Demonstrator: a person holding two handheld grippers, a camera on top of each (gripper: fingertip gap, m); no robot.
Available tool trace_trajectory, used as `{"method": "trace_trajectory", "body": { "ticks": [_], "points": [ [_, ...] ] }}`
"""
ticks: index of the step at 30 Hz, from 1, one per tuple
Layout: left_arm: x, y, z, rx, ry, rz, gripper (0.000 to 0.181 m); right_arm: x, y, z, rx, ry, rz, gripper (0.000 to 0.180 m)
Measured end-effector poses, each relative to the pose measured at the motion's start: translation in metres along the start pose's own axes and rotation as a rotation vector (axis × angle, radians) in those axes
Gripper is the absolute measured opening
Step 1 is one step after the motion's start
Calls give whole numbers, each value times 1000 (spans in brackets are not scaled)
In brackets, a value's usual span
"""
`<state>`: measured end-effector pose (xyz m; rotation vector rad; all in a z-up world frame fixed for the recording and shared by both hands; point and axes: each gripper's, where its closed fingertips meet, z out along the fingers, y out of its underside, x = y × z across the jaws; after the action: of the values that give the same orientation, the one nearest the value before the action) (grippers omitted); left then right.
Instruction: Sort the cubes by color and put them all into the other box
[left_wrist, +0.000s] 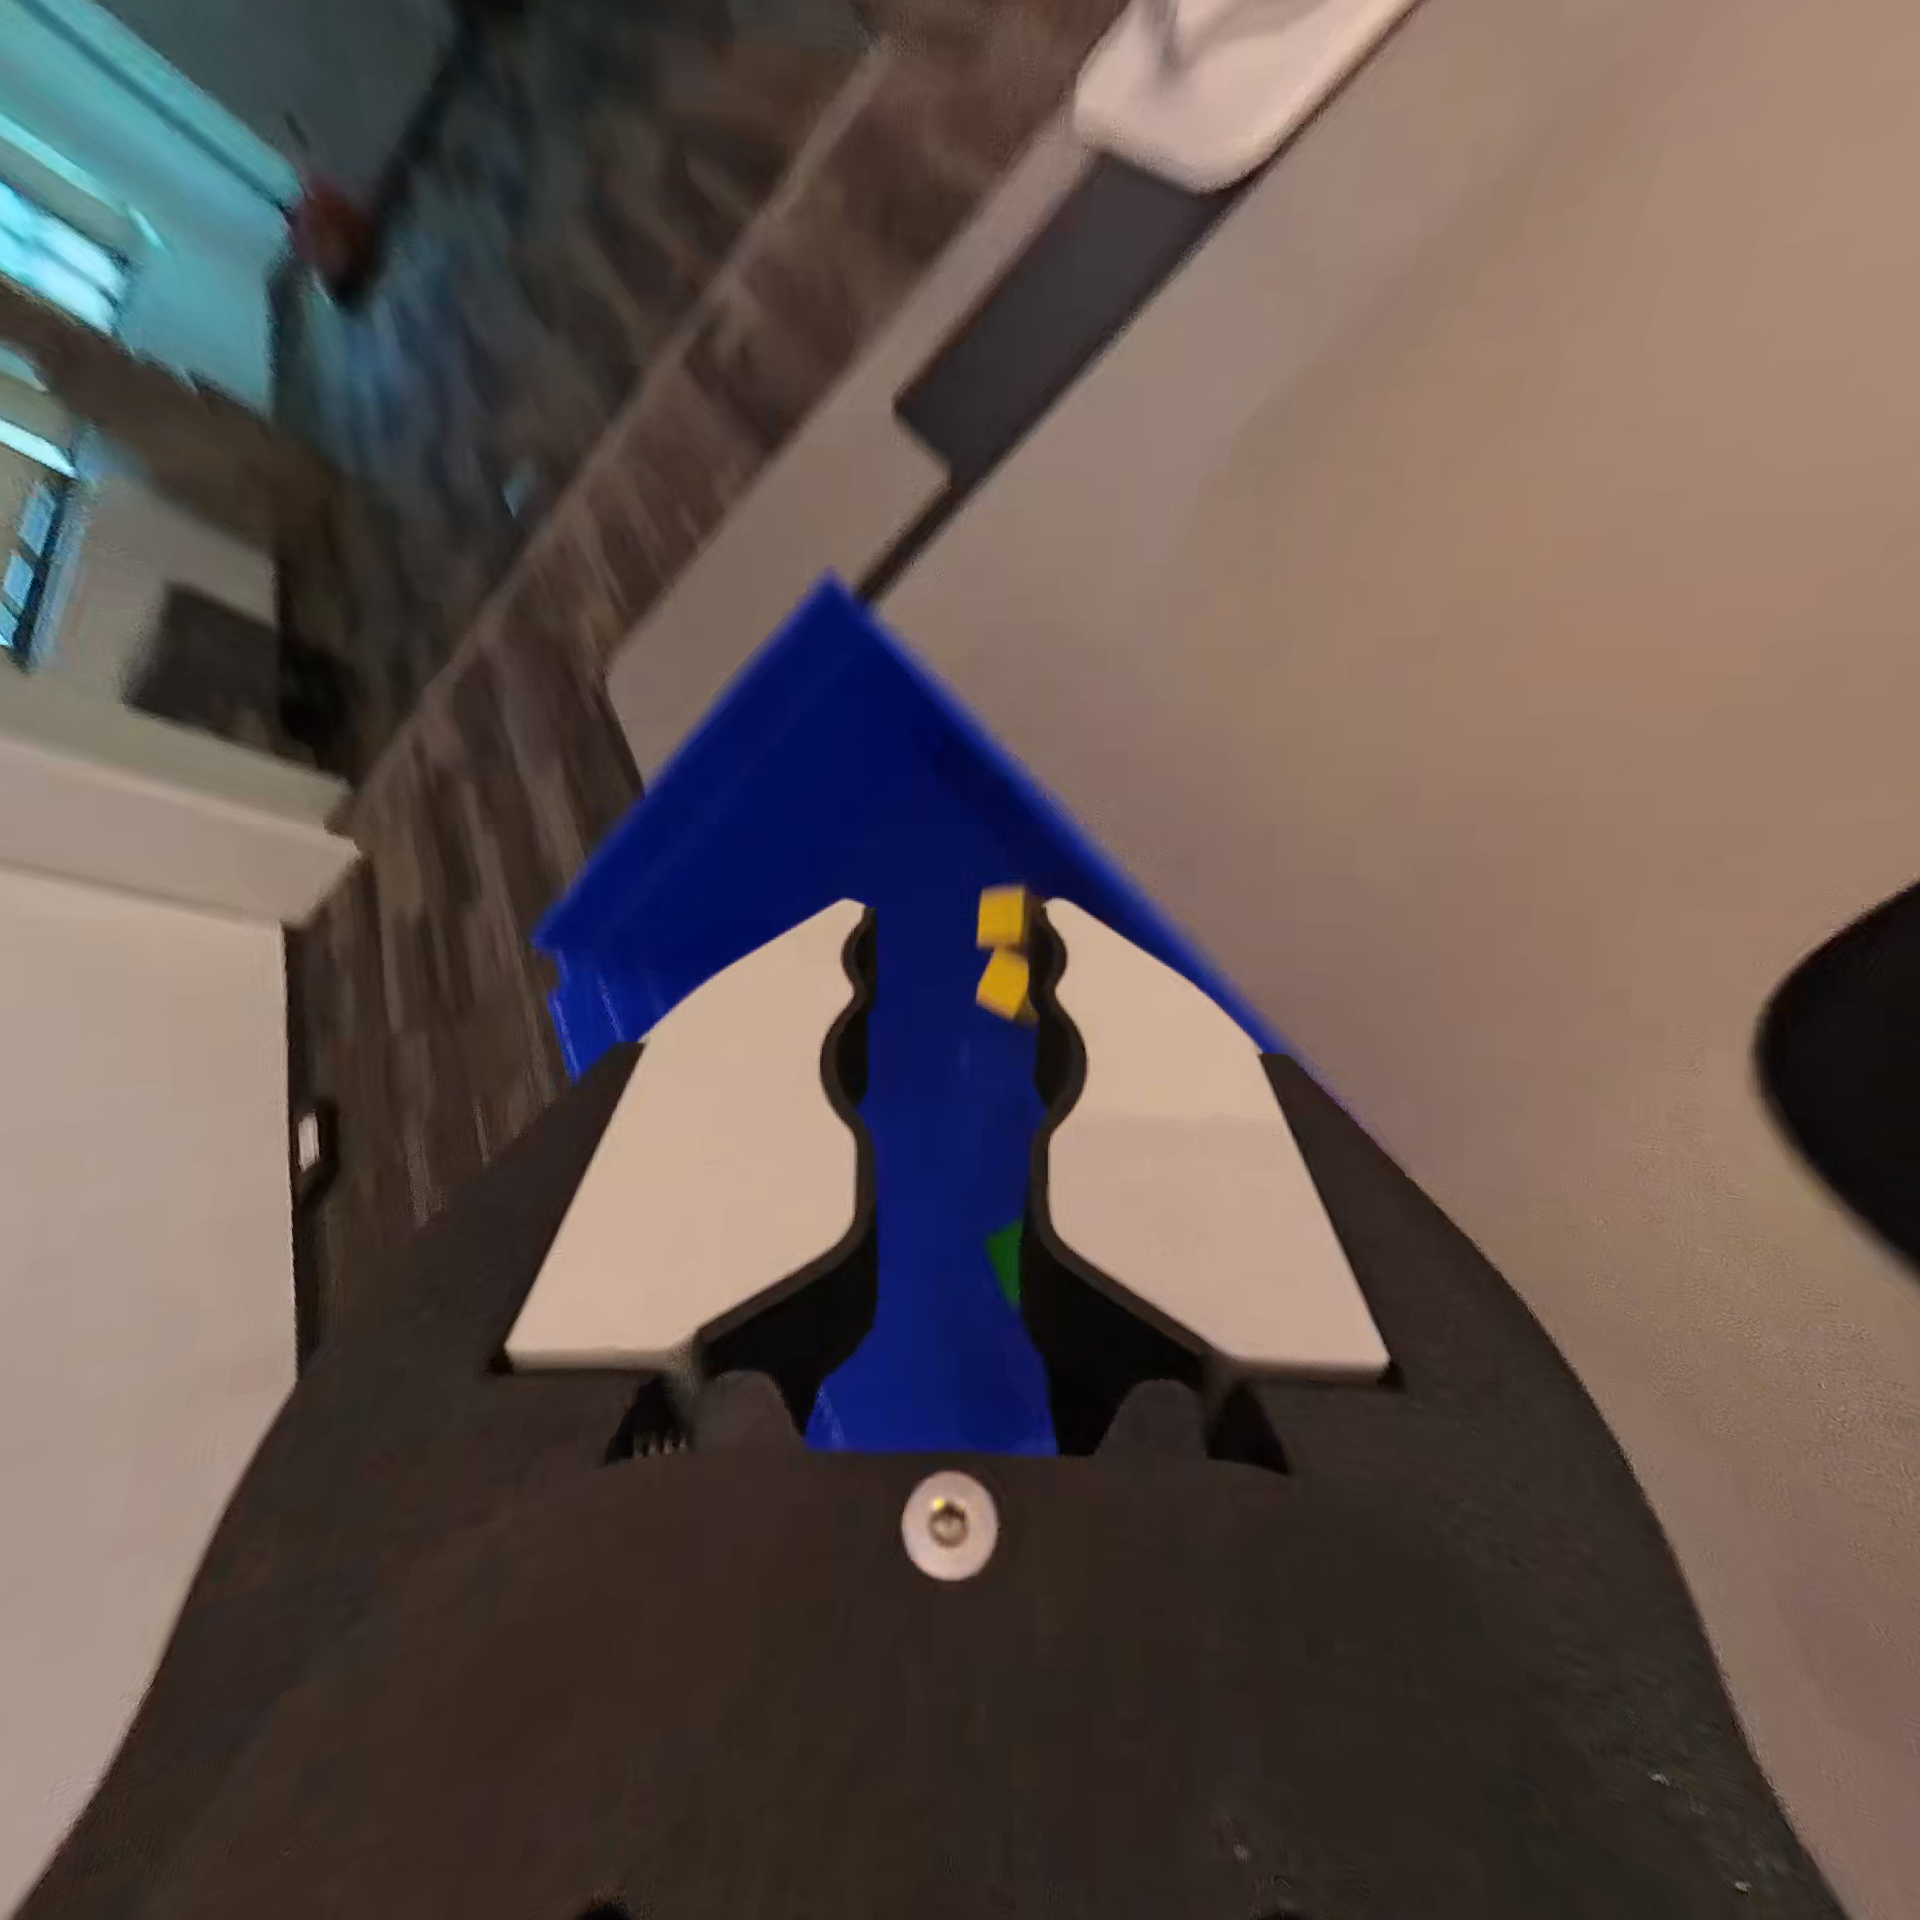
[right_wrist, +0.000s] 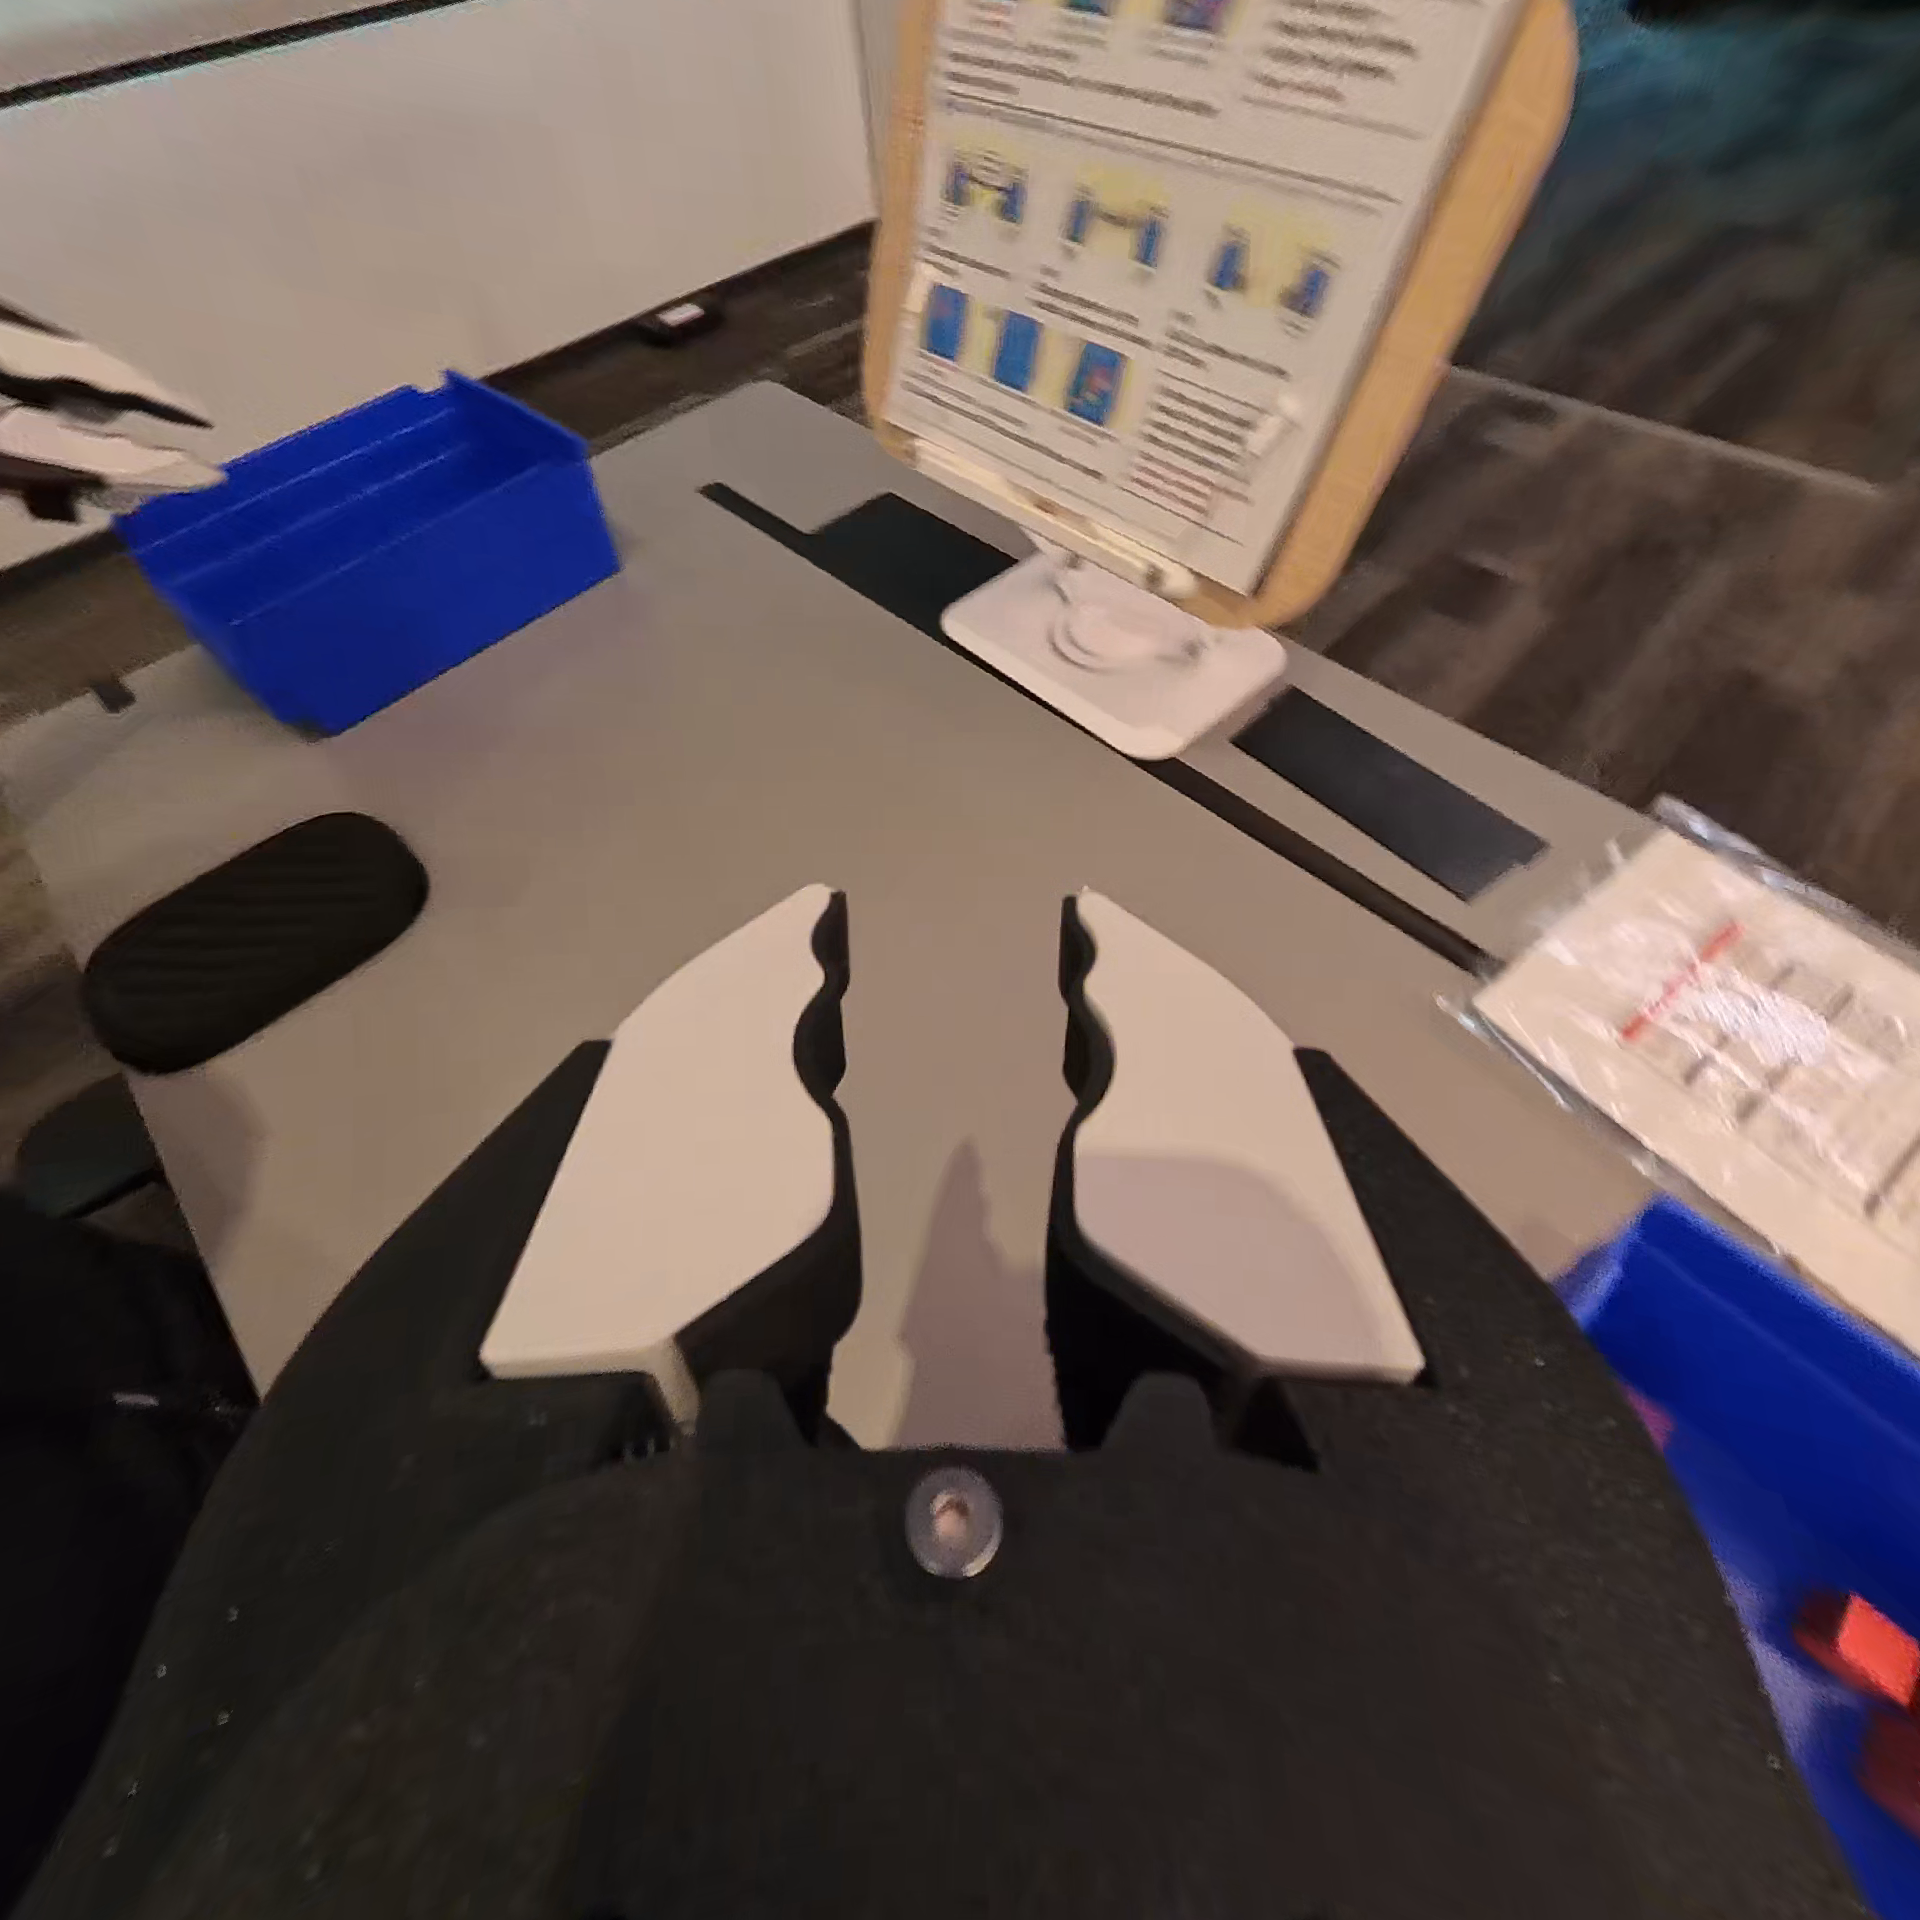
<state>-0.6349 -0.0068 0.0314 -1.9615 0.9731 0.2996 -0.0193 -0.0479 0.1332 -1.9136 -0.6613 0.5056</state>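
In the left wrist view my left gripper (left_wrist: 956, 920) is open and empty, hovering over a blue box (left_wrist: 831, 769). Two yellow cubes (left_wrist: 1003, 951) lie inside it near the right fingertip, and a green cube (left_wrist: 1006, 1257) shows partly behind the right finger. In the right wrist view my right gripper (right_wrist: 956, 904) is open and empty above the grey table (right_wrist: 779, 748). A second blue box (right_wrist: 1766, 1382) sits at the lower right with a red cube (right_wrist: 1865, 1657) inside. The first blue box (right_wrist: 384, 551) stands at the far left, with the left gripper (right_wrist: 94, 426) over its edge.
A clipboard with an instruction sheet (right_wrist: 1195, 270) stands on a white base (right_wrist: 1122, 655) at the table's back. A black oval pad (right_wrist: 249, 935) lies at the left. A plastic-wrapped sheet (right_wrist: 1745, 1049) lies at the right. A black strip (right_wrist: 1382, 800) runs along the table's far edge.
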Motion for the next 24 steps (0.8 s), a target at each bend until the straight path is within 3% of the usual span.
{"method": "trace_trajectory", "body": {
  "ticks": [4,9,13,17,24],
  "points": [
    [-9,68,16,-204,105,-30,30,-43,-15,21,-39,-7,-140,38],
    [10,112,35,-343,296,-92,36,-79,-17,38,-88,-43,-218,41],
    [13,144,43,-456,336,14,37,-96,-14,45,-63,-86,-212,40],
    [15,160,51,-557,390,-3,41,-97,-10,52,-88,-99,-186,40],
    [25,164,60,-680,463,-232,52,-88,-1,53,-121,-63,-154,41]
  ]
}}
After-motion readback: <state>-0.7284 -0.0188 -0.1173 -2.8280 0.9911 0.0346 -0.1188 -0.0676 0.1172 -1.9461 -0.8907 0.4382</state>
